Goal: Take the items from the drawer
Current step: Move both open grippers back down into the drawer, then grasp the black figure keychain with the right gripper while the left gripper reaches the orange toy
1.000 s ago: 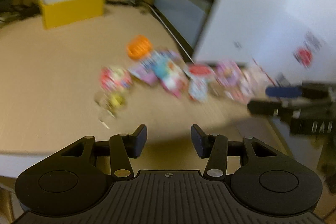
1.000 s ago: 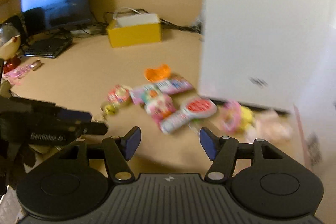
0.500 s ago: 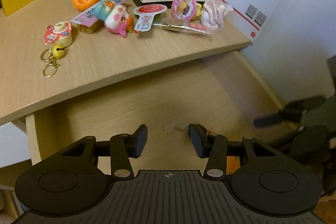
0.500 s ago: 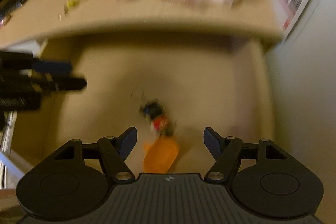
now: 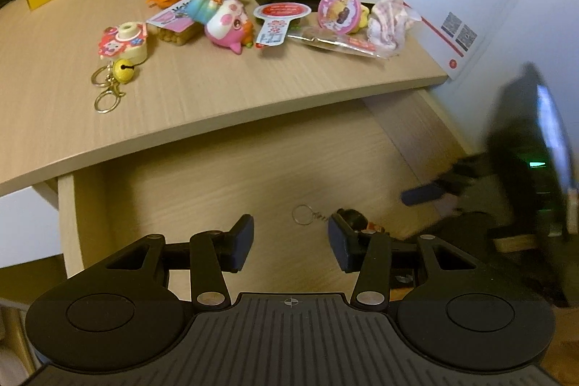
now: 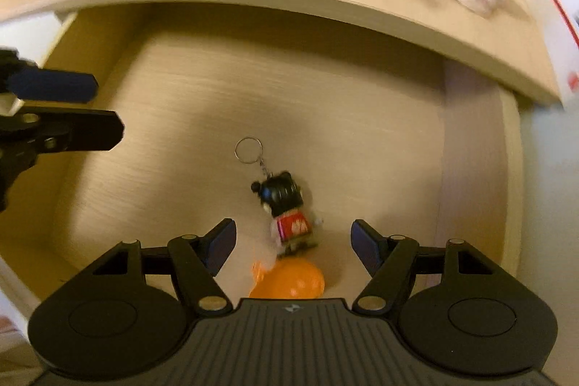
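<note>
Our right gripper [image 6: 293,243] has just opened wider above the doll keychain [image 6: 286,208] on the drawer [image 6: 470,151] floor; our left gripper [image 5: 289,237] is apart, empty. An orange toy [image 6: 289,281] touching the doll could get pinched too.

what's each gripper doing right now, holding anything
left gripper: open, holding nothing, over the drawer.
right gripper: open, nothing gripped; the doll keychain lies between its fingers, untouched.
</note>
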Tool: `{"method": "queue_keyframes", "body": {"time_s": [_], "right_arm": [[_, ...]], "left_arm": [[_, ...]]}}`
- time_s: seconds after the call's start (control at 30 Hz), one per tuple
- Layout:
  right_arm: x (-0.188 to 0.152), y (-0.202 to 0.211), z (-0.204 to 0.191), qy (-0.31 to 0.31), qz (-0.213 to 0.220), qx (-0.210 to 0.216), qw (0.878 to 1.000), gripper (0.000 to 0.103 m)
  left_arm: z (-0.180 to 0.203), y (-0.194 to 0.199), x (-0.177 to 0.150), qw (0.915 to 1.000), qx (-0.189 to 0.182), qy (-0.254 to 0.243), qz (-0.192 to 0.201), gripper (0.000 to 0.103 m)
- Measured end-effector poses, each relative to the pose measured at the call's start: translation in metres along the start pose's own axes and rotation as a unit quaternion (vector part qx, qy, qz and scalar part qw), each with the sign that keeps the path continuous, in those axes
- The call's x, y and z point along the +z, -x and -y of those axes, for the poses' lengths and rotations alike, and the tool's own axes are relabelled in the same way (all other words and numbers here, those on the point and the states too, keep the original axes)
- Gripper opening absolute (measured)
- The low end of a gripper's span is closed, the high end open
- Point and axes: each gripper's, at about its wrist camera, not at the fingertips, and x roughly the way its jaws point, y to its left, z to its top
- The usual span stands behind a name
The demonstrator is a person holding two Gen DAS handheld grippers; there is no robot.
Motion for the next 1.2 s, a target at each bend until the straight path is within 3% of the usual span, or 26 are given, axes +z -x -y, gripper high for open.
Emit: {"method": "queue_keyframes", "body": {"time_s": [0.1,0.17,0.23,0.27,0.4,0.5,0.67,0.9,1.2], "right_arm": [[0.013,-0.016,-0.004,0.025,-0.016,0.000,1.000,0.069],[0.018,-0.025,-0.005,0.030,-0.024,0.006,0.999,0.058],[0.019,-0.030,-0.003,0.028,-0.030,0.013,0.999,0.035],[0.019,-0.030,-0.001,0.022,-0.028,0.016,0.999,0.030],[0.016,-0.008,0.012,-0.018,0.008,0.025,0.999,0.029],[0.007,0.029,0.033,-0.082,0.065,0.034,0.994,0.029],[-0.020,0.079,0.056,-0.134,0.132,-0.001,0.982,0.029],[-0.048,0.094,0.063,-0.162,0.145,-0.007,0.976,0.029],[-0.053,0.092,0.075,-0.158,0.160,-0.021,0.974,0.029]], "left_arm": [[0.001,0.001,0.000,1.0000,0.001,0.001,0.000,0.050],[0.001,0.001,0.000,1.0000,0.001,0.002,-0.001,0.050],[0.001,0.001,0.000,1.0000,0.001,0.002,-0.002,0.049],[0.001,0.001,-0.001,1.0000,0.002,0.002,-0.002,0.049],[-0.001,-0.002,-0.004,1.0000,0.002,0.005,-0.006,0.049],[-0.005,-0.008,-0.008,0.9998,-0.006,0.015,-0.013,0.049],[-0.007,-0.030,-0.015,0.9982,-0.027,0.024,-0.048,0.049],[0.032,-0.071,-0.015,0.9890,-0.089,-0.031,-0.113,0.049],[0.074,-0.118,-0.016,0.9815,-0.088,-0.084,-0.148,0.048]]}}
